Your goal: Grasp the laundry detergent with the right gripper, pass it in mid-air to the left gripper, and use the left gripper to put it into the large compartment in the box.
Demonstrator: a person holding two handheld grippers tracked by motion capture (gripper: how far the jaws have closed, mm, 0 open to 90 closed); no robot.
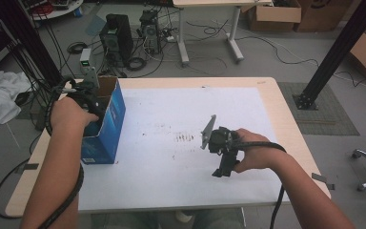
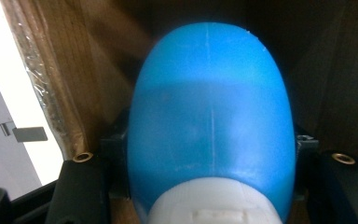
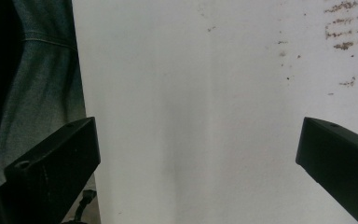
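The left tongs are lowered into the open blue box, and a blue bottle with a white cap is clamped between them, cap toward the camera. The bottle is judged to be almost delivered: it is already inside the cardboard walls, and only the release and the withdrawal are left. The bottom of the box is hidden behind the bottle, so contact cannot be told. To the right, the right tongs are held wide and empty above the white surface, well apart from the box. Small brown marks are seen beyond them.
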